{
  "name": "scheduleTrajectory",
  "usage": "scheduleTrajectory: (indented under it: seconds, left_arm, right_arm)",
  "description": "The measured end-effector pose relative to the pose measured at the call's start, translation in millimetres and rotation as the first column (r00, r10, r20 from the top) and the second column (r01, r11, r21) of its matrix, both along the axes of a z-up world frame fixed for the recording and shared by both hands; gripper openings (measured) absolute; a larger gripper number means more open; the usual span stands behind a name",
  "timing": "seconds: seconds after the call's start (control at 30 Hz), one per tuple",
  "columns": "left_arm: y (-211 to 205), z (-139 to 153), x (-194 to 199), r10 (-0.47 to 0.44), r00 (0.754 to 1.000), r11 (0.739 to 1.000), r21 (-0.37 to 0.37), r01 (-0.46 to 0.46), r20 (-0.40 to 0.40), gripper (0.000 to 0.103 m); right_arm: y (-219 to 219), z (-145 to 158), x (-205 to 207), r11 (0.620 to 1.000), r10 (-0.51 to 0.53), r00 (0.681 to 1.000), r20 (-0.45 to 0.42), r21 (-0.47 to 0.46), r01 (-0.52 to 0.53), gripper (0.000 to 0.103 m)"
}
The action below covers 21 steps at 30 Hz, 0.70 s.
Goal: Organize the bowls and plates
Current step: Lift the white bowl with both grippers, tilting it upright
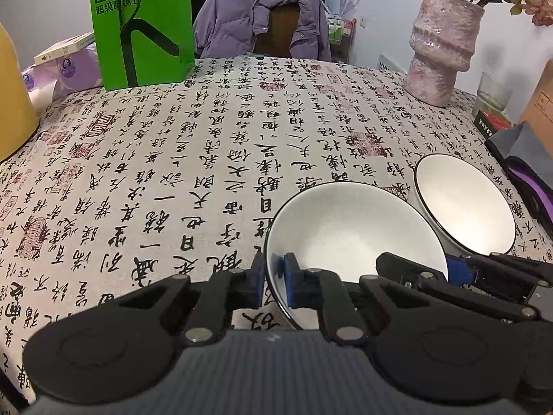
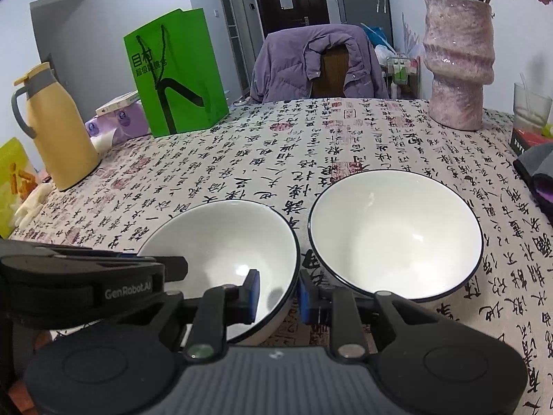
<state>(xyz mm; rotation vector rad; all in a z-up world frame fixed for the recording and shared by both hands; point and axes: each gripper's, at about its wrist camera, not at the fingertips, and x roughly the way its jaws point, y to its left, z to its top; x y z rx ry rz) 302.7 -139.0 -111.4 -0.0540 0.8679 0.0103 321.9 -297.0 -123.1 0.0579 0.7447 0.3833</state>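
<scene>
Bowls, two of them, white with thin dark rims, stand side by side on the near right part of the table, close together, on a tablecloth (image 1: 172, 159) printed with black calligraphy.

Left gripper (image 1: 273, 282): jaws pressed onto the left rim of the left bowl (image 1: 349, 235), one blue pad outside the wall, the other inside.

Right gripper (image 2: 278, 294): jaws straddle the right rim of the same bowl, one pad inside, one outside, in the gap beside the right bowl (image 2: 394, 231). In the right wrist view a narrow gap shows between the pads and the wall; whether they press on it cannot be told.

Far side of the table:
- green paper bag (image 2: 176, 76), far left
- yellow jug (image 2: 55, 131), left edge
- pink vase (image 2: 456, 58), far right

A chair with a purple jacket (image 1: 262, 20) stands behind the table.
</scene>
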Motion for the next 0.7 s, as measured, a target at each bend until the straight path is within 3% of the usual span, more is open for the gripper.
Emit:
scheduleTrajectory:
  seconds: [0.7]
  left_arm:
    - [0.1,0.2,-4.6,0.024,1.0,1.0,0.019,-0.024,0.013,0.013]
  right_arm:
    - [-2.8,1.0,-1.6,0.999,0.012,0.999,0.032,0.034,-0.013,0.019]
